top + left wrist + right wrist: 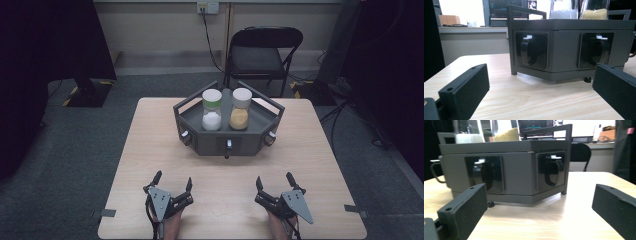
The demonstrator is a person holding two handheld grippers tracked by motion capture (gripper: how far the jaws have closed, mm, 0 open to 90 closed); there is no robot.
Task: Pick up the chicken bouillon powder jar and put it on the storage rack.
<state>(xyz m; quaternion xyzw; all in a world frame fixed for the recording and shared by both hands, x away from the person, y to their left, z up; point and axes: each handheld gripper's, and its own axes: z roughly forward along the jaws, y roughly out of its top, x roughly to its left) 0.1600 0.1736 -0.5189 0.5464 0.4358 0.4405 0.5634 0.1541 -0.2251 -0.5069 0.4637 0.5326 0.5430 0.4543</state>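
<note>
A dark grey six-sided rack (210, 142) stands at the table's far middle. It holds a jar of white powder (211, 111) on the left and a jar of tan grains (240, 110) on the right, both with white lids. My left gripper (173, 179) and right gripper (274, 178) rest near the front edge, both open and empty, well short of the rack. In the left gripper view my left gripper (541, 92) faces the rack (571, 50) and its recessed black handles (527, 51). The right gripper (540, 210) faces the rack (519, 170) from the other side.
The wooden table (150, 150) has bare room on both sides of the rack and between the grippers. A black folding chair (262, 52) stands behind the table. Metal clamps (107, 212) sit at the front corners. Cables lie on the floor at the right.
</note>
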